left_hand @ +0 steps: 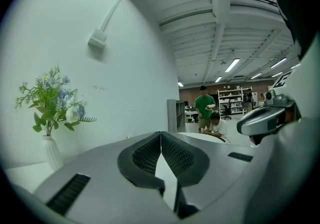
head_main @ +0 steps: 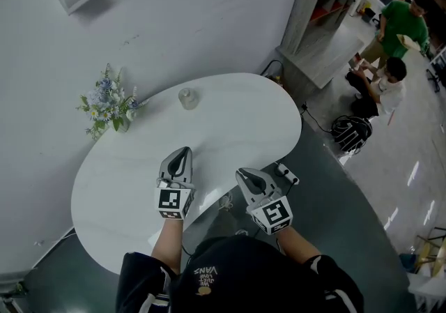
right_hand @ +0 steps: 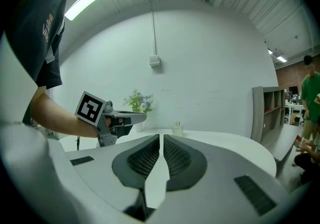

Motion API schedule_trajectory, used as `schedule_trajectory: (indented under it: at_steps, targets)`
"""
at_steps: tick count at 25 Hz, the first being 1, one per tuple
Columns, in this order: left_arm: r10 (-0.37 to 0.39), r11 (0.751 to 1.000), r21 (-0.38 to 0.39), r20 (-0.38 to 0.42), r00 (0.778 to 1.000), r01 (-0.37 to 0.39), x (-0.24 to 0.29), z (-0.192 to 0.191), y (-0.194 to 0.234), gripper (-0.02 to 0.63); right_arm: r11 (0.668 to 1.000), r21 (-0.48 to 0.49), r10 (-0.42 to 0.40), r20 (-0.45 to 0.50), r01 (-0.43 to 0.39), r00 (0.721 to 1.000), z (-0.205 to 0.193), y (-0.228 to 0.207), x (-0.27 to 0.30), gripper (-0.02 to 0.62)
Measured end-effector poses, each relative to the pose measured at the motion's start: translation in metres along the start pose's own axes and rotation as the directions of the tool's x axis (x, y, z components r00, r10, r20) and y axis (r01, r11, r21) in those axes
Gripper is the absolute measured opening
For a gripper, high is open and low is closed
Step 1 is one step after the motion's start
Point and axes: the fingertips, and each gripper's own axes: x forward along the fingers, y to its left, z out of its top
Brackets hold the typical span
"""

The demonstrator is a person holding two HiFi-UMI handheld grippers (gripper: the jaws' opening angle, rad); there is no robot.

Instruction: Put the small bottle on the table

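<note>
Both tools are clenched on nothing. My left gripper and my right gripper each have their jaws pressed together, and they hover over the near part of the table. The small bottle stands upright on the far side of the table. It is well apart from both grippers and right of the flower vase.

I judge the placing done, so the risk now comes from any extra move. The bottle sits near the far rim. A careless reach with shut jaws could nudge it toward the wall or tip it, and it looks like glass. A wide sweep of the left gripper could also catch the flowers.

The bottle is tiny in the head view, so I cannot tell whether it has a cap or anything inside. The left gripper view does not show it at all, though the right gripper view catches it far off past the jaw tips. My own head and shoulders hide the near edge of the table. Two people are far to the right, well clear.
</note>
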Motion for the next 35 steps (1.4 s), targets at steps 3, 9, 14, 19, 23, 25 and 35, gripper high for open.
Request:
schedule_trajectory:
  at_steps: [3,9,14,19,23,25,35]
  targets:
    - [0.003,1.0,-0.002,0.0,1.0,-0.003,-0.019,0.0,-0.011,0.02,1.0,-0.001,0.0,0.007,0.0,1.0,-0.002,0.009,-0.011,0.057]
    - [-0.002,1.0,-0.018,-0.001,1.0,0.002,-0.054,-0.001,-0.032,0.02,1.0,0.003,-0.004,0.018,0.004,1.0,-0.004,0.027,-0.032,0.057]
    - [-0.003,1.0,-0.026,-0.002,1.0,0.003,-0.079,-0.004,-0.048,0.02,1.0,0.005,-0.007,0.026,0.007,1.0,-0.008,0.037,-0.049,0.057]
    - [-0.009,1.0,-0.026,-0.001,1.0,0.009,-0.101,-0.003,-0.063,0.02,1.0,0.012,-0.014,0.033,0.014,0.999,-0.011,0.044,-0.066,0.056]
    - [-0.012,1.0,-0.021,0.0,1.0,0.012,-0.119,0.0,-0.075,0.02,1.0,0.025,-0.02,0.036,0.019,0.999,-0.014,0.05,-0.079,0.057]
    - [-0.014,1.0,-0.022,0.0,1.0,0.014,-0.128,0.0,-0.081,0.02,0.999,0.032,-0.026,0.042,0.024,0.999,-0.015,0.053,-0.085,0.055]
    - [-0.04,0.998,-0.038,-0.011,0.999,0.04,-0.158,-0.01,-0.103,0.021,0.998,0.045,-0.053,0.038,0.052,0.998,-0.028,0.06,-0.106,0.056]
